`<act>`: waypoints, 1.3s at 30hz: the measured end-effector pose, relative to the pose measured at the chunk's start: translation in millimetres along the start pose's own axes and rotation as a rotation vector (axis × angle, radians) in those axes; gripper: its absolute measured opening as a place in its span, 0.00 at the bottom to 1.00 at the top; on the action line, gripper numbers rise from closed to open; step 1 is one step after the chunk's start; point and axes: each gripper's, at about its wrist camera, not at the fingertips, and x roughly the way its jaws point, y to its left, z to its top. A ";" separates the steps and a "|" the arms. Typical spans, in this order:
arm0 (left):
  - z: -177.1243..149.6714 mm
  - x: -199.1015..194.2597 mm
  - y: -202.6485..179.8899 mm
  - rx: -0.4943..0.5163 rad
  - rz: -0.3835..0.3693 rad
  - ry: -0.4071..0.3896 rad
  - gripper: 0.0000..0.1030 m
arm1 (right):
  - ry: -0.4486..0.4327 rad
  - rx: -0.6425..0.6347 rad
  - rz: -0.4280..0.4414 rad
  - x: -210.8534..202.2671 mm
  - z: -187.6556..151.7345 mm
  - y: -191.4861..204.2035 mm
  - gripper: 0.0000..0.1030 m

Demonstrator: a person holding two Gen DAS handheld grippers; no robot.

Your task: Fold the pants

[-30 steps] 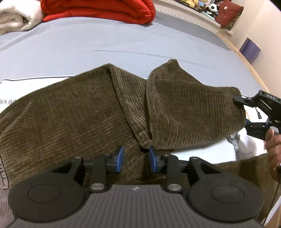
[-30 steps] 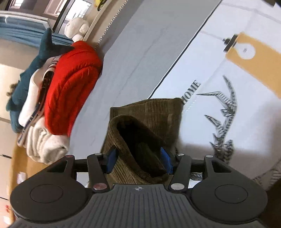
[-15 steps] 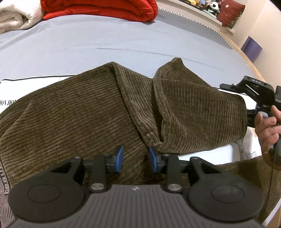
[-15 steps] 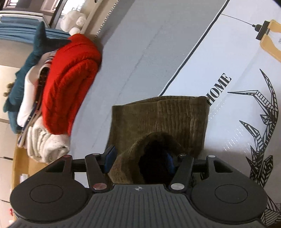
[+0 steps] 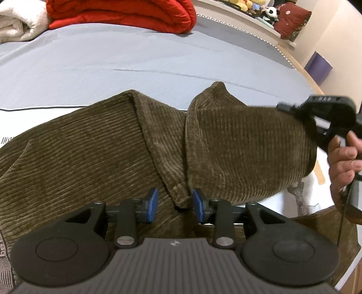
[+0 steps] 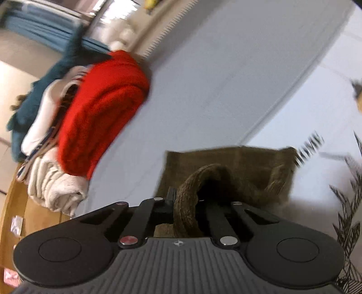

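Brown corduroy pants (image 5: pixel 90 147) lie spread on the bed, with one leg (image 5: pixel 244 144) folded over toward the right. My left gripper (image 5: pixel 174 204) hovers low over the crotch fold; its blue pads stand apart, open, with a ridge of cloth between them. At the right edge of the left wrist view a hand (image 5: pixel 344 162) holds my right gripper (image 5: pixel 294 110) at the leg's hem. In the right wrist view the right gripper (image 6: pixel 187 201) is shut on the hem (image 6: pixel 187 194), which bulges up over its fingers and hides the pads.
A red quilt (image 5: pixel 122 15) and a white blanket (image 5: pixel 18 24) are piled at the far end of the grey-blue sheet (image 5: pixel 113 56). Plush toys (image 5: pixel 267 11) line a shelf; a purple box (image 5: pixel 317 67) stands past the bed's right edge. A white printed cover (image 6: pixel 316 113) lies under the pants.
The right gripper's jaws, wide around the hem before, have shut on it, and it has moved up and along the bed with the hem. The left gripper has stayed put.
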 end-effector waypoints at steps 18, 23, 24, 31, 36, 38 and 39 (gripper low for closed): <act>5.3 13.8 0.3 -0.003 -0.021 0.045 0.40 | -0.367 0.249 -0.514 -97.4 37.2 -110.5 0.15; -3.7 30.6 -16.4 0.053 -0.053 0.086 0.54 | -0.356 0.317 -0.412 -106.4 51.5 -140.6 0.32; -4.9 33.7 -20.4 0.067 -0.062 0.094 0.57 | -0.356 0.342 -0.388 -108.6 52.8 -147.7 0.32; -18.3 59.2 -46.6 0.171 -0.065 0.120 0.71 | -0.336 0.480 -0.303 -116.4 51.0 -170.8 0.32; -23.8 71.6 -56.7 0.251 -0.013 0.127 0.65 | -0.346 0.535 -0.275 -124.7 53.6 -181.4 0.32; -24.1 70.3 -57.7 0.299 0.053 0.124 0.38 | -0.343 0.565 -0.245 -125.9 56.0 -189.9 0.32; -24.5 69.0 -57.4 0.330 0.070 0.120 0.24 | -0.340 0.578 -0.229 -125.3 58.3 -194.6 0.32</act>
